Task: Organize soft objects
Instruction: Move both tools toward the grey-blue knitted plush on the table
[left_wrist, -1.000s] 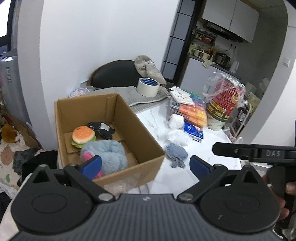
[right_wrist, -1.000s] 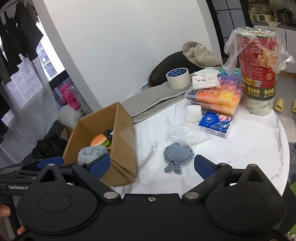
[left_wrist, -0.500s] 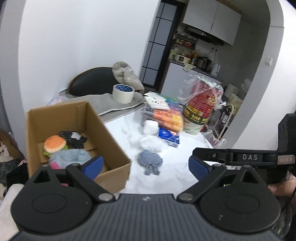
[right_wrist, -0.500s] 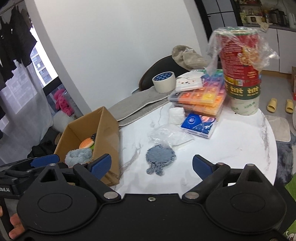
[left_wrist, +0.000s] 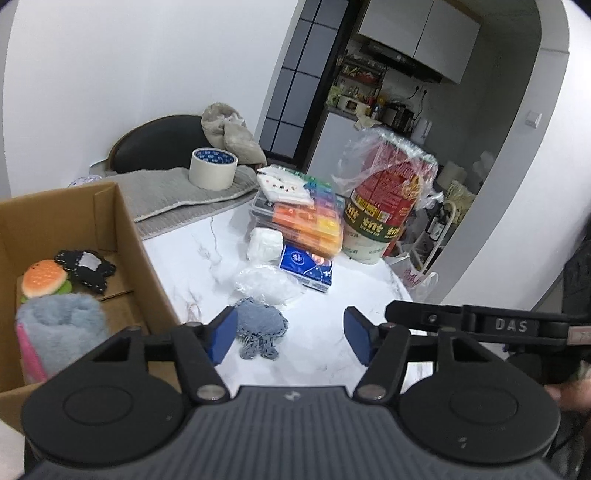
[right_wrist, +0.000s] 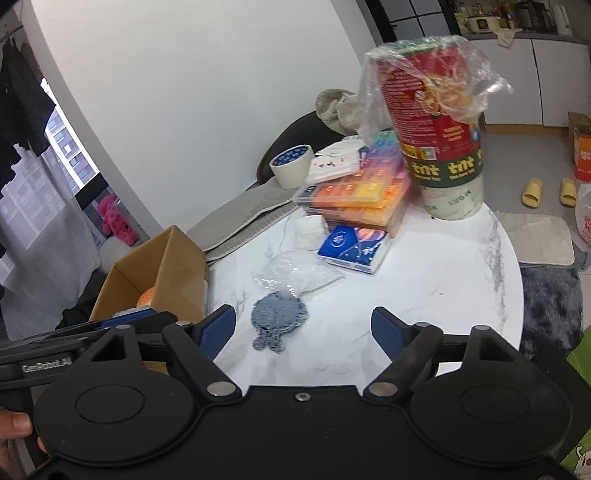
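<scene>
A flat grey-blue knitted toy lies on the white marble table, just in front of a clear plastic bag. My left gripper hovers above the table with its jaws closing; the toy sits by its left pad, untouched. My right gripper also has closing jaws, empty, with the toy just beyond its left finger. An open cardboard box at the left holds a burger plush, a black plush and a fluffy blue-grey plush.
Behind the toy stand a blue tissue pack, a white soft block, stacked colourful organiser boxes, a wrapped red tub, a tape roll and a grey mat. A dark chair stands beyond.
Both grippers moved right and forward over the table; the box slid left in view and the knitted toy came close to the fingertips. Both pairs of jaws have narrowed.
</scene>
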